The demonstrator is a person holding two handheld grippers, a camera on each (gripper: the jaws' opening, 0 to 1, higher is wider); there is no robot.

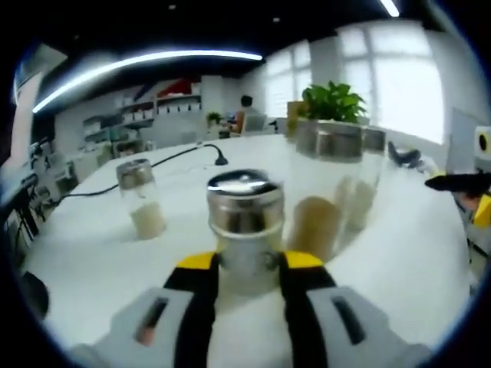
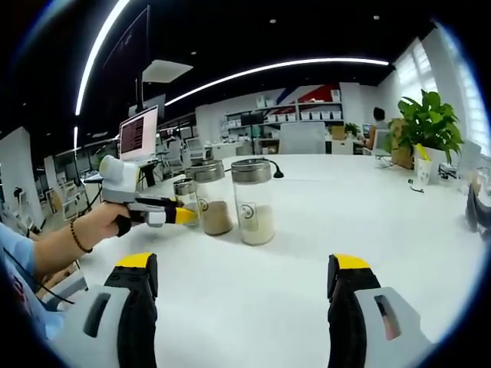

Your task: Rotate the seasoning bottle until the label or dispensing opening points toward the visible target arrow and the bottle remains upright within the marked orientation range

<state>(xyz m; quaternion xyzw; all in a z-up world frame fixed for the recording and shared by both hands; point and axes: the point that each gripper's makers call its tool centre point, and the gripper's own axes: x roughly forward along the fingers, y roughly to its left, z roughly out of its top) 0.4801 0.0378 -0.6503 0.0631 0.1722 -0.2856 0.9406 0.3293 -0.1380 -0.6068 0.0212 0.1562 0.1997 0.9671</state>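
A glass seasoning bottle (image 1: 245, 222) with a shiny steel lid stands upright on the white table (image 1: 92, 261), close in front of me in the left gripper view. My left gripper (image 1: 249, 261) is shut on its lower body, one yellow-tipped jaw pressed to each side. From the right gripper view, a hand holds that left gripper (image 2: 182, 216) against the smallest bottle (image 2: 184, 198) at the left of a row. My right gripper (image 2: 244, 264) stands open low over the table, with nothing between its jaws and well short of the bottles.
More lidded jars stand nearby: one with white powder (image 1: 142, 201) to the left, a brown-filled one (image 1: 318, 201) and a pale one (image 1: 367, 184) to the right. A black cable (image 1: 176, 157) crosses the far table. A potted plant (image 2: 428, 123) stands at the far edge.
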